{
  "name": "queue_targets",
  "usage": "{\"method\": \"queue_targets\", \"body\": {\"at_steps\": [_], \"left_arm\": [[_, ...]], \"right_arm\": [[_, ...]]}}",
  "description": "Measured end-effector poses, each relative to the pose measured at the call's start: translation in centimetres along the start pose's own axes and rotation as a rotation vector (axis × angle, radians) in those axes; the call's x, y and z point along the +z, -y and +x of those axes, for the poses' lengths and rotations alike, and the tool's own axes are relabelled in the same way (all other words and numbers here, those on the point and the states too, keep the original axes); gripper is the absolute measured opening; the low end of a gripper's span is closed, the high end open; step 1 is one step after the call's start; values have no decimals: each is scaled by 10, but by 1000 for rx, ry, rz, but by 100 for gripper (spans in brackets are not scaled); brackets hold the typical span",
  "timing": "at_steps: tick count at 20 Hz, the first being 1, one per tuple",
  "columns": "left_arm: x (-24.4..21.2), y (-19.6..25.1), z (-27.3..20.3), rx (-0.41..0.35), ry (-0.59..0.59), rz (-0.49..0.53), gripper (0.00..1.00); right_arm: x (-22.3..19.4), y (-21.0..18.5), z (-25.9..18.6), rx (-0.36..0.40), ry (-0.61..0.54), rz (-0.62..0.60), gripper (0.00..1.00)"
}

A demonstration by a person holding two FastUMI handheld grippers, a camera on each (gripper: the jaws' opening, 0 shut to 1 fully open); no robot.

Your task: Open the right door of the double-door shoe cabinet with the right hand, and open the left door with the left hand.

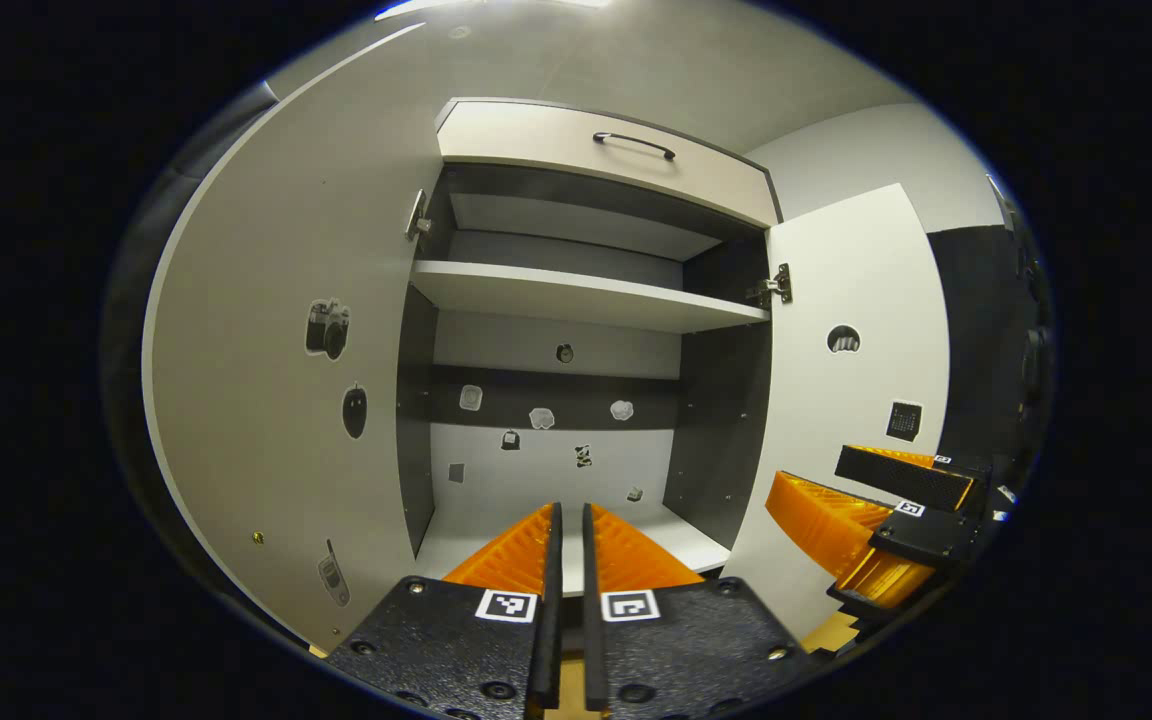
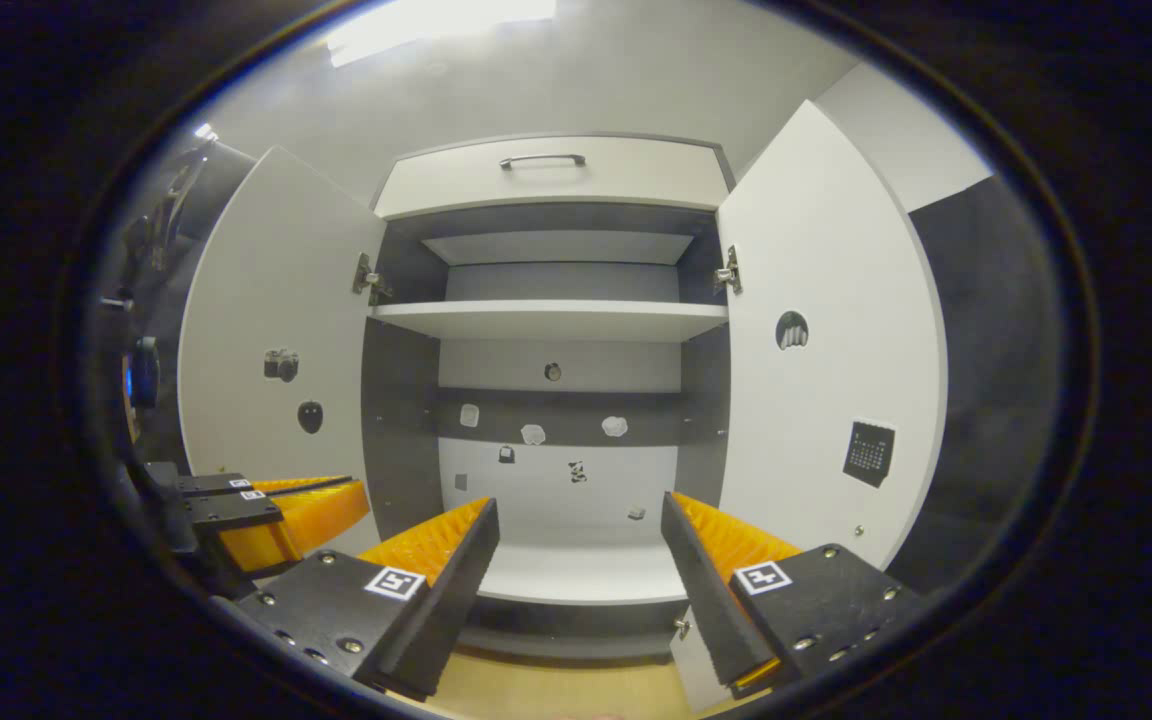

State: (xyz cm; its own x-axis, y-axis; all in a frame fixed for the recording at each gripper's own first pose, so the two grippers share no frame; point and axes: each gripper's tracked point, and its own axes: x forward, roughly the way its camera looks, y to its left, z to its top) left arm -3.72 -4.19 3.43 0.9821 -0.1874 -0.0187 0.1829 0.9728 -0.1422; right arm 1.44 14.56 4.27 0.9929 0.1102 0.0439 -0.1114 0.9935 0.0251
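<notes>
The white double-door shoe cabinet (image 2: 556, 330) fills mid-frame, its left door (image 2: 276, 330) and right door (image 2: 826, 330) both swung wide, small stickers on them. Low in frame, the right gripper (image 2: 581, 520) has its jaws wide apart and empty; the left gripper (image 1: 571, 525) has its jaws narrowed to a slit, gripping nothing.

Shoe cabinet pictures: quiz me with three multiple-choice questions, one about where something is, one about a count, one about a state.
1. Where is the dark curved handle?
A. On the pale drawer front above the shelves
B. On the left door
C. On the bottom board

2. How many stickers lie on the dark band across the back wall?
A. One
B. Three
C. Six

3. How do the two white cabinet doors stand?
A. Both shut
B. One open
C. Both open

Answers:
1 A: it sits at the top centre of the drawer.
2 B: three pale stickers sit side by side on it.
3 C: the left door and right door swing outward, baring the white shelf.
</notes>
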Motion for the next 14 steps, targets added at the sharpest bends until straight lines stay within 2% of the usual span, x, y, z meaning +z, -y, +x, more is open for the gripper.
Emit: {"method": "queue_targets", "body": {"at_steps": [5, 7, 8, 14], "left_arm": [[-5, -8, 9, 30, -3, 17, 100], [-4, -8, 12, 33, 4, -5, 96], [-3, -8, 12, 33, 5, -13, 96], [-3, -10, 16, 34, 4, 5, 96]], "right_arm": [[1, 0, 11, -3, -2, 17, 94], [1, 1, 12, -6, -5, 16, 95], [0, 2, 14, -8, -8, 13, 98], [0, 2, 17, -13, -12, 11, 98]]}}
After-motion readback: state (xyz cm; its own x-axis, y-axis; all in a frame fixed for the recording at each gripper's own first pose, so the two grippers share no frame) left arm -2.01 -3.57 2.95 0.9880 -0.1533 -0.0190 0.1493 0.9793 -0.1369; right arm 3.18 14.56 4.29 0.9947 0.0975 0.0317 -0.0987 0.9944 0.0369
